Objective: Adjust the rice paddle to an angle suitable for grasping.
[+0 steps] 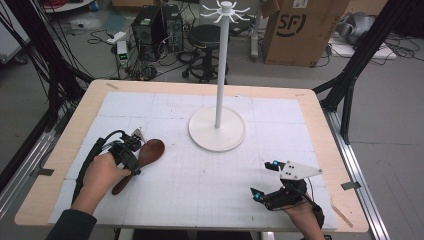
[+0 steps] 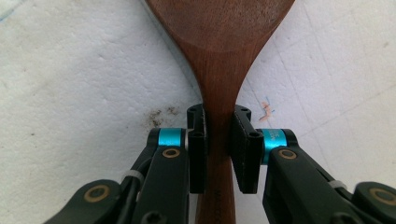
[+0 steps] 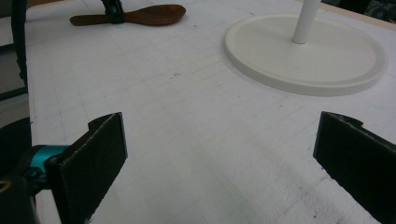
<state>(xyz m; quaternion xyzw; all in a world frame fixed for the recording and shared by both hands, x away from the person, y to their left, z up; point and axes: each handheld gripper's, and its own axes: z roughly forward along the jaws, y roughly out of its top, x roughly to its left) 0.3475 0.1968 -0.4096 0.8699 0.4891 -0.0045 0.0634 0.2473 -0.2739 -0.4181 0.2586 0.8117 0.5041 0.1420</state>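
In the high view, the left tool (image 1: 131,156) sits across the neck of a dark wooden spoon (image 1: 145,156) lying flat on the white-covered surface (image 1: 210,180), left of the white stand (image 1: 218,127), while the right tool (image 1: 265,180) rests well apart at the near right corner. In the left gripper view, both pads press the spoon's narrow neck from either side, jaws nearly together, the bowl pointing away. In the right gripper view, the right tool's jaws stand wide apart with nothing between them, the spoon far off on the sheet.
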